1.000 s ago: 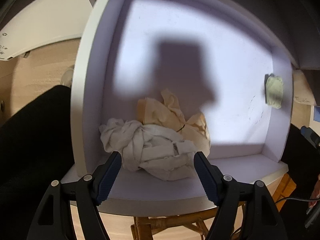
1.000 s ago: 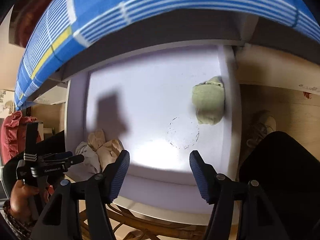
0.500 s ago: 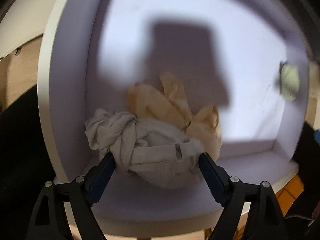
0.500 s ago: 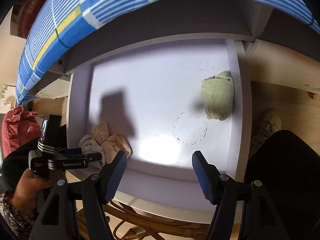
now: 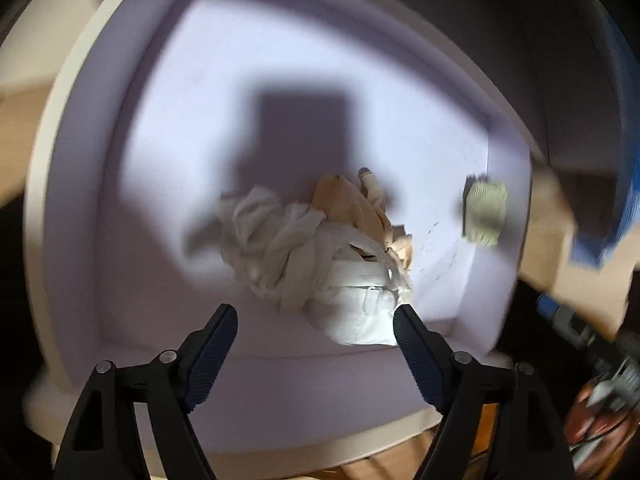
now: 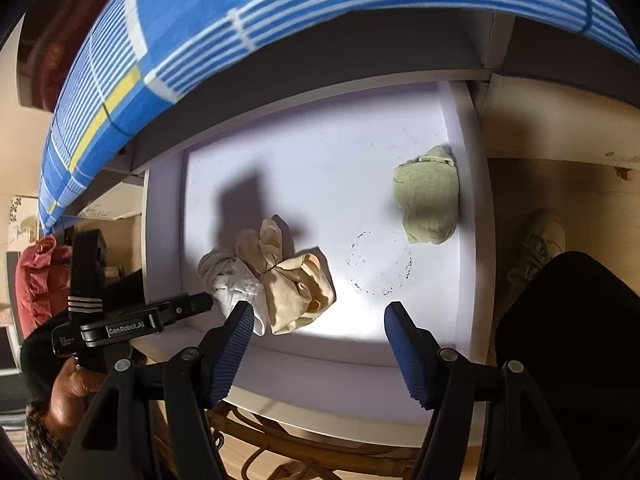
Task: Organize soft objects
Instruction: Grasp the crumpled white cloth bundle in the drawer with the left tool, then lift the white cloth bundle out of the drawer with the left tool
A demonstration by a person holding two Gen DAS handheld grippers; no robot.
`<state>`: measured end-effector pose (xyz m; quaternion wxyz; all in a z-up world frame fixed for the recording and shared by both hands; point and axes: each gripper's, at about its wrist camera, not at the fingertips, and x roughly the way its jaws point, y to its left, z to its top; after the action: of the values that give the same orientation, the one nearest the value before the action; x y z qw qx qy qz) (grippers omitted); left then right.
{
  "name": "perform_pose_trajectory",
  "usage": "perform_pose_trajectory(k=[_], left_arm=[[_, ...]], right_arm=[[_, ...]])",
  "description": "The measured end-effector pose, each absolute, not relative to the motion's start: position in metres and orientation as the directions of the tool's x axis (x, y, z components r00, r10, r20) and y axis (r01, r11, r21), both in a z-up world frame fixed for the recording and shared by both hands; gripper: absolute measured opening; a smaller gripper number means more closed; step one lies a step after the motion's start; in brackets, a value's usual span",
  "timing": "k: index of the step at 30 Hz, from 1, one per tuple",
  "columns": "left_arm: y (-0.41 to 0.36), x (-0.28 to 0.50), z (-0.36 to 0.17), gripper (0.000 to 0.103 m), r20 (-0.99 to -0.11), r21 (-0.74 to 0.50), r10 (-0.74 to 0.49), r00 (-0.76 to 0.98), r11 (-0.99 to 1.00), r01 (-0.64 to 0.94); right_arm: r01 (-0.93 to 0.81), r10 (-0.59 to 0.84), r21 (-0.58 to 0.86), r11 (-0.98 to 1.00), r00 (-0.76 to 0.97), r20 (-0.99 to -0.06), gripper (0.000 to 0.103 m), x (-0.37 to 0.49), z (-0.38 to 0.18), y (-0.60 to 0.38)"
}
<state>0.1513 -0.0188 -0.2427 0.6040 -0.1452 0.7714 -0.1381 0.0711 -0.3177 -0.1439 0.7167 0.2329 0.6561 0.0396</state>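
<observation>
Left gripper (image 5: 316,320): jaws are standing wide and closing a little, pads blue and ribbed. The near end of the white cloth bundle (image 5: 320,256) is lying at the mouth of the gap, beside the right pad; left-wrist view is blurring, so I cannot tell whether it is touching. Nothing is being pinched.

Right gripper (image 6: 318,316): jaws are sitting moderately open, nothing between them, hovering over the near edge of the white drawer (image 6: 320,376). The tip of its left pad is overlapping the white bundle in this view; contact unclear.

Moving outward: the beige cloth (image 6: 298,292) is lying tangled against the white bundle, both sitting near-left on the drawer floor. The rolled green sock (image 6: 428,196) is sitting alone at the far right, against the right wall, well apart from the pile. A blue striped blanket (image 6: 280,12) is hanging over the far side.

Risks, as I'm reading it:
- The white and beige pieces are intertwining, so a pinch on one is likely dragging the other along.
- The bundle is sitting off-centre toward the right pad, so closing here is risking a shallow grab on a loose fold that slips out.
- Both grippers are working the same near-left corner, so they are risking a collision.
</observation>
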Motion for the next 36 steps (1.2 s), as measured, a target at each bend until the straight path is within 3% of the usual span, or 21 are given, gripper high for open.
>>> perform_pose_trajectory(k=[5, 9, 11, 16, 17, 20, 22, 36], left_arm=[[-0.006, 0.142, -0.259, 0.084, -0.827, -0.447, -0.521, -0.213, 0.838, -0.313], [-0.017, 0.138, -0.272, 0.084, -0.814, -0.436, -0.53, -0.238, 0.827, -0.354], [-0.022, 0.138, -0.276, 0.081, -0.828, -0.419, -0.511, -0.231, 0.838, -0.35], [-0.021, 0.132, -0.287, 0.047, -0.821, -0.444, -0.535, -0.198, 0.818, -0.367], [-0.019, 0.13, -0.288, 0.045, -0.818, -0.443, -0.538, -0.205, 0.816, -0.372], [-0.014, 0.127, -0.293, 0.044, -0.791, -0.47, -0.578, -0.199, 0.783, -0.408], [-0.009, 0.127, -0.293, 0.037, -0.786, -0.488, -0.593, -0.178, 0.77, -0.411], [0.001, 0.131, -0.255, 0.03, -0.887, -0.407, -0.445, -0.12, 0.878, -0.25]], right_arm=[[0.233, 0.368, 0.392, 0.89, 0.141, -0.919, 0.069, 0.076, -0.142, -0.312], [0.228, 0.377, 0.396, 0.889, 0.126, -0.918, 0.069, 0.075, -0.144, -0.308], [0.229, 0.38, 0.399, 0.888, 0.123, -0.917, 0.069, 0.075, -0.145, -0.308], [0.232, 0.387, 0.406, 0.884, 0.124, -0.914, 0.069, 0.077, -0.144, -0.307], [0.232, 0.389, 0.408, 0.883, 0.124, -0.913, 0.069, 0.077, -0.144, -0.307], [0.229, 0.385, 0.401, 0.887, 0.114, -0.916, 0.069, 0.078, -0.146, -0.302], [0.225, 0.386, 0.399, 0.889, 0.103, -0.917, 0.069, 0.077, -0.148, -0.298], [0.232, 0.341, 0.33, 0.915, -0.011, -0.94, 0.069, 0.07, -0.182, -0.29]])
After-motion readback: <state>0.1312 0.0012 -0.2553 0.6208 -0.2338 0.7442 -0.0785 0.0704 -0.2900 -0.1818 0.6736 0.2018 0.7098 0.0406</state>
